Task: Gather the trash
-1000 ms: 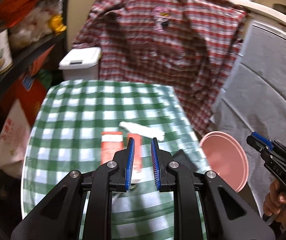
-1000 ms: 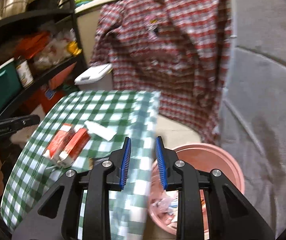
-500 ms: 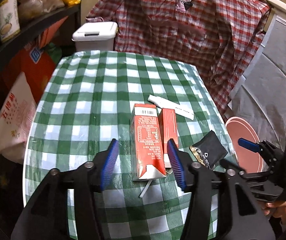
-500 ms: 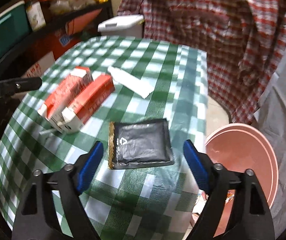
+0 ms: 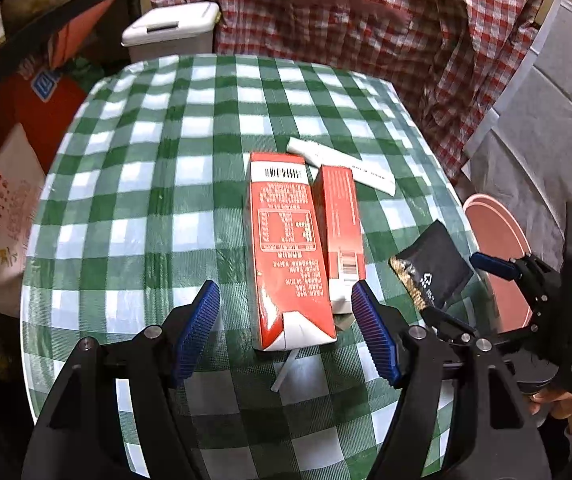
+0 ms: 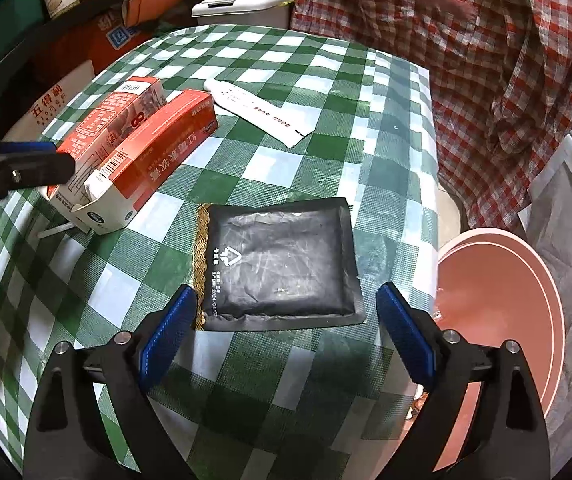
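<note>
On the round counter [image 5: 134, 184] under glossy green-checked cloth, two boxy red cartons [image 5: 290, 248] lie at centre between the opening left gripper [image 5: 286, 332], a flat crinkled black pouch [image 6: 280, 264] between the widening right gripper [image 6: 286, 324], a pink bin [image 6: 526, 300] at three o'clock.

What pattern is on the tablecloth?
Green and white checks on the tablecloth; the left wrist view shows it best.

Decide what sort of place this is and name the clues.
Probably a cramped home storage or utility corner: a checked tablecloth, a shelf of groceries, and a plaid shirt hung behind the table.
</note>
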`<state>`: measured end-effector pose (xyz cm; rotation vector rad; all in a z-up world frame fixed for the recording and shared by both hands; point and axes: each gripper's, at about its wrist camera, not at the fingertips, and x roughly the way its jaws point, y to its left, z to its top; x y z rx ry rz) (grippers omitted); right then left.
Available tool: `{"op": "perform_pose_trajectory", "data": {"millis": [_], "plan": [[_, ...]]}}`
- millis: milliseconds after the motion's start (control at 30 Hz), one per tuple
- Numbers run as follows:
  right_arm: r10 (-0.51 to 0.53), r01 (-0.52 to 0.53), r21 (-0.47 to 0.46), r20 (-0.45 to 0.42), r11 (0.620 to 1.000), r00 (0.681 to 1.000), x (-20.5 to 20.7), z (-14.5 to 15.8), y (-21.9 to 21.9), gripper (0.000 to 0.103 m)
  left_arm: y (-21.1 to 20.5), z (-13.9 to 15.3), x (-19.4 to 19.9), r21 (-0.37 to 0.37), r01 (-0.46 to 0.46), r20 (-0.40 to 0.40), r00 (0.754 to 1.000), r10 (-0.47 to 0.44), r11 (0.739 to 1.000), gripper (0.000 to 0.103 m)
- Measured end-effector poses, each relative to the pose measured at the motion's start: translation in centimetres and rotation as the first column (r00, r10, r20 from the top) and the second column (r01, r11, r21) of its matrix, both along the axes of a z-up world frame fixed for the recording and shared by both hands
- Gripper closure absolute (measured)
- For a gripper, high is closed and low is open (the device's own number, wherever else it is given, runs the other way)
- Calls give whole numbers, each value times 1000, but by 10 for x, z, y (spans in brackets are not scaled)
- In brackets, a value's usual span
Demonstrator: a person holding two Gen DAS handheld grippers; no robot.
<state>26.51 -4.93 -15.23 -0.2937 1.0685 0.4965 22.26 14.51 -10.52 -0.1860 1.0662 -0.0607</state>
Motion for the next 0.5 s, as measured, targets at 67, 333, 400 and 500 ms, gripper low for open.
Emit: {"op": "perform_pose_trajectory", "data": {"millis": [67, 333, 400, 500], "plan": [[-6, 6, 7, -5, 1000, 1000, 1, -1, 0, 10, 0, -3, 1, 12, -3, -7, 1000, 3, 1000, 36], [-2, 2, 3, -5, 1000, 1000, 4, -3, 2, 10, 1, -8, 0, 27, -6, -32, 999, 6, 1000, 45], [0, 0, 1, -5, 1000, 1000, 4, -3, 2, 11, 2, -9, 1, 25, -7, -40, 999, 8, 1000, 53], [9, -9, 7, -4, 1000, 1000, 3, -2, 2, 13, 1, -9, 2, 29, -1, -48, 999, 2, 1000, 63]]}}
